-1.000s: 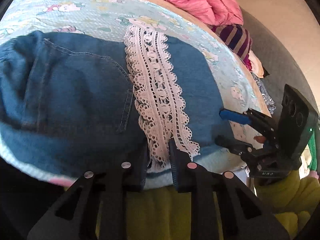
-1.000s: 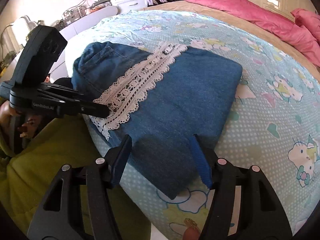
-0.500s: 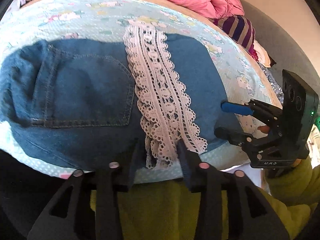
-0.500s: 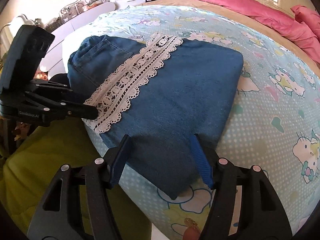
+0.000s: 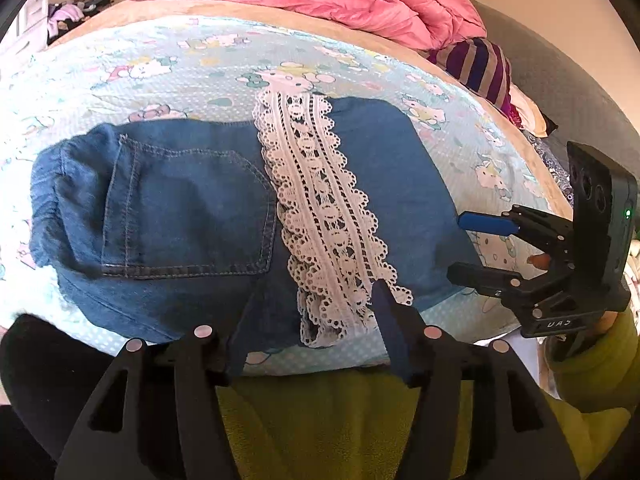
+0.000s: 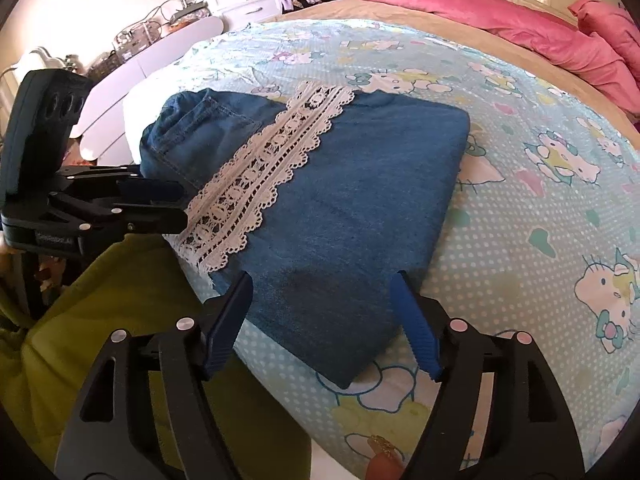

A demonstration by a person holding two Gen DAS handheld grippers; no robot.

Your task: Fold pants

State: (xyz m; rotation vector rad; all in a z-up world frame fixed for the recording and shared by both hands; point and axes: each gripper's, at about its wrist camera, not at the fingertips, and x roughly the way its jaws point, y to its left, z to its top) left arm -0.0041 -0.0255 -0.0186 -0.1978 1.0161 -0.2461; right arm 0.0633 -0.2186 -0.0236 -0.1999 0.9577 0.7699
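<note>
Backing off now: both tools have pulled away from the denim over the last second, and the left one has spread its fingers wider.

Left wrist view: the left tool (image 5: pixel 312 324) hangs with fingers apart at the near edge of the folded pants (image 5: pixel 192 216), holding nothing, the lace trim (image 5: pixel 320 216) running straight away from it. The pants sit as a compact rectangle on the cartoon-print bed cover (image 5: pixel 160 68), long axis lying left to right. The right tool (image 5: pixel 468 246) waits off the pants' right end, fingers parted.

Right wrist view: the right tool (image 6: pixel 324 320) is spread and empty, with the near corner of the pants (image 6: pixel 352 200) between its fingertips. The left tool (image 6: pixel 180 204) sits at the lace end. The fold looks essentially finished; for any last tidy, both hands are about equally near.
</note>
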